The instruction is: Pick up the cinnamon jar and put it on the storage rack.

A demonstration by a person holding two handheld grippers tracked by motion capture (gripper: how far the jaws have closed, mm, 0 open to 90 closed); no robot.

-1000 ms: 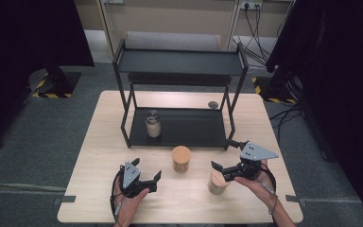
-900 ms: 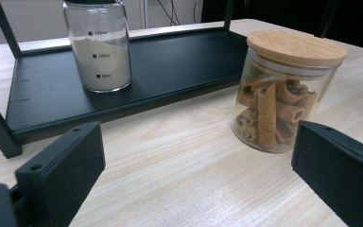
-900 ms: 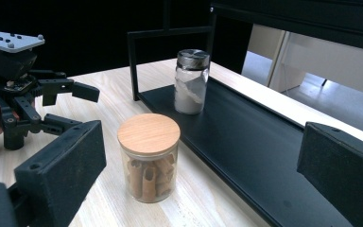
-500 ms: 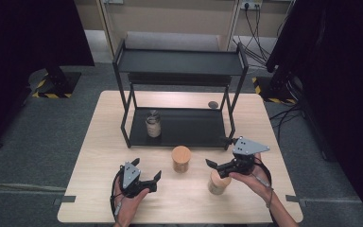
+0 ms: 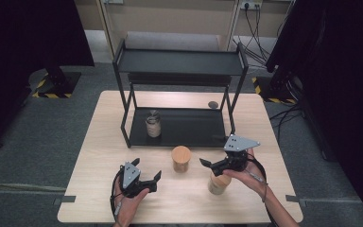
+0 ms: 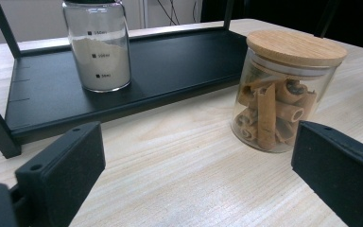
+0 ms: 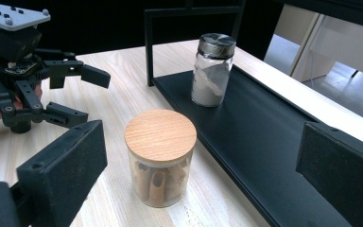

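A glass jar of cinnamon sticks [image 5: 181, 158] [image 6: 283, 94] [image 7: 159, 151] with a round wooden lid stands on the table in front of the black rack. My left gripper [image 5: 147, 170] [image 6: 194, 170] [image 7: 92, 97] is open, low at the front left, with the jar ahead between its jaws and some way off. My right gripper [image 5: 209, 161] [image 7: 198, 175] is open to the jar's right and points left at it. A jar of white powder [image 5: 153, 124] [image 6: 99, 47] [image 7: 212, 71] stands on the rack's lower shelf [image 5: 189, 127] [image 6: 170, 61] [image 7: 264, 142].
A second wooden-lidded jar [image 5: 219, 183] stands under my right hand, partly hidden. The black two-tier rack [image 5: 179, 61] takes up the table's far half. A small dark round thing [image 5: 212, 104] lies behind the rack at the right. Bare wood [image 5: 94, 156] lies left of the left gripper.
My right gripper has shifted a little to the left, towards the cinnamon jar, and stayed open. The left gripper and the jars have not moved.
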